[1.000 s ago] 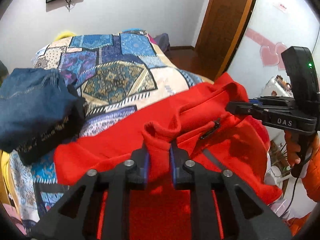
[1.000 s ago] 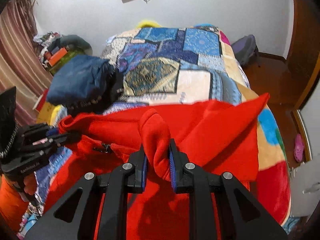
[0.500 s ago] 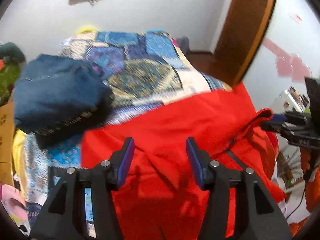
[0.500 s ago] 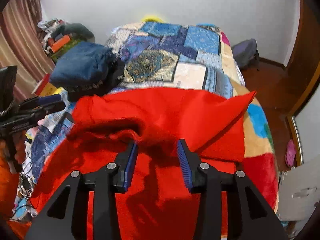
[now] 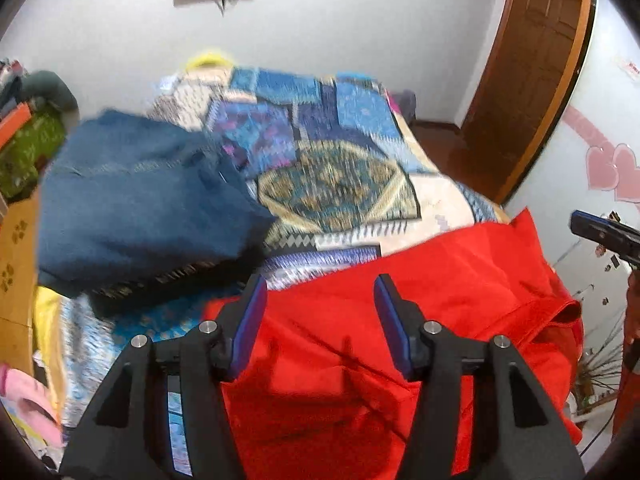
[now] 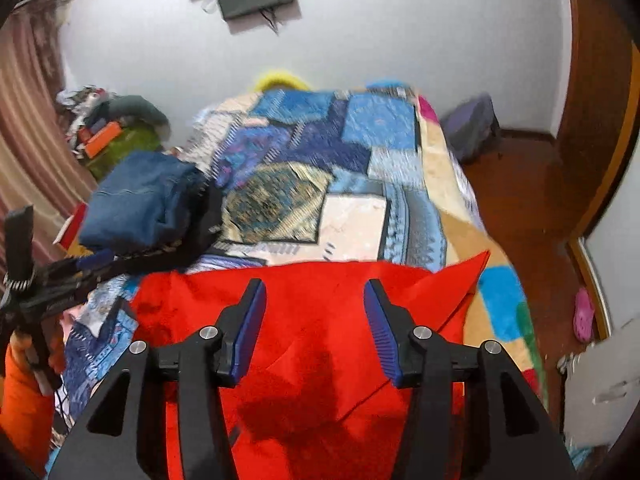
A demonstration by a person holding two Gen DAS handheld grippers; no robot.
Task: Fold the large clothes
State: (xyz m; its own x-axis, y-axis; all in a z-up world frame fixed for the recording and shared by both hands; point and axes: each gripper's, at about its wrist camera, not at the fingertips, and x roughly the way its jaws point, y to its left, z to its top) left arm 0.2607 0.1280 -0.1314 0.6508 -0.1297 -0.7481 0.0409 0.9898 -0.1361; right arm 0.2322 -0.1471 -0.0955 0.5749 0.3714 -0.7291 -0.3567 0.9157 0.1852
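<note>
Two hand-held grippers hovered over the bed, and neither had hold of anything. Our left hand-held gripper stood about half open above the red garment, its blue pads clear of the cloth. The jaws of our right hand-held gripper were opening, with only air between them and the same red garment lying below. The garment lay spread on the near end of the bed, on top of the patchwork blanket, with one corner poking out toward the bed's right edge. A folded stack of blue clothes sat just beyond it on the left. We judged the fold to be set down but loose. The cloth looked thick and slippery, so a layer could slide open if we pulled away carelessly. The near part of the garment seemed close to the bed's edge, and its weight might drag the rest toward the floor. A low pass could also snag a wrinkle on a pad and undo the fold.
</note>
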